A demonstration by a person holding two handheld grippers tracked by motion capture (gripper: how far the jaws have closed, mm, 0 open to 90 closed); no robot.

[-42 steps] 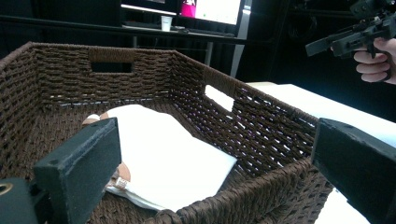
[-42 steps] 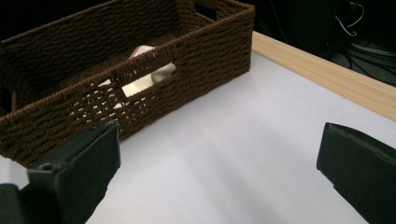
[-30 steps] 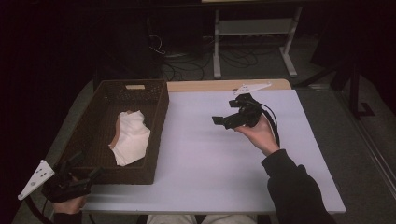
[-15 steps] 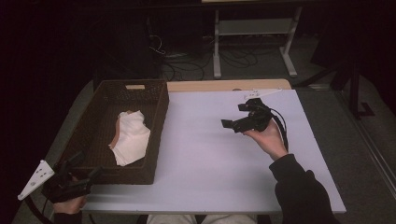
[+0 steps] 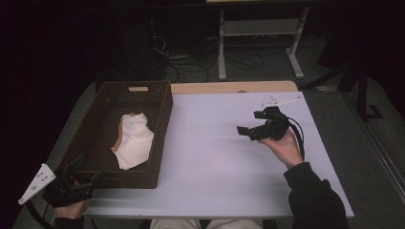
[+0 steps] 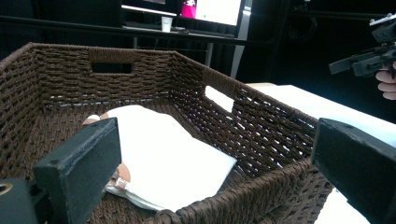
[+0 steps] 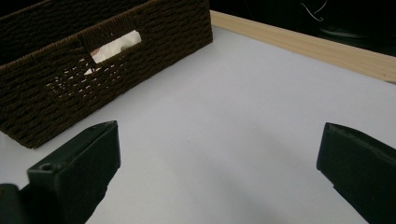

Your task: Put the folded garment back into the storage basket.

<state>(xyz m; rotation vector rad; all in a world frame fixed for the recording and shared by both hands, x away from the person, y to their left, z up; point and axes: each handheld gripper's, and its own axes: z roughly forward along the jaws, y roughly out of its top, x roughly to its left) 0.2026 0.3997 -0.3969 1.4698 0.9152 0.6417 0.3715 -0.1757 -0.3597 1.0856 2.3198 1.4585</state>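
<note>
— Where do you stand with the folded white cloth [image 5: 135,140]?

— It lies inside the woven brown basket [image 5: 160,125], on its floor toward the side nearest you, so the putting-away looks done to me. Your left claw [image 5: 85,176] sits just outside the basket's near corner, jaws apart and empty. Your right claw [image 5: 249,123] hovers over the bare white tabletop [image 5: 210,157], well apart from the basket, jaws wide and holding nothing.

— Anything left? Any writing?

— Little, I judge. A small tag [image 6: 122,183] shows at the cloth's edge, too small to read; the basket carries no brand.
</note>
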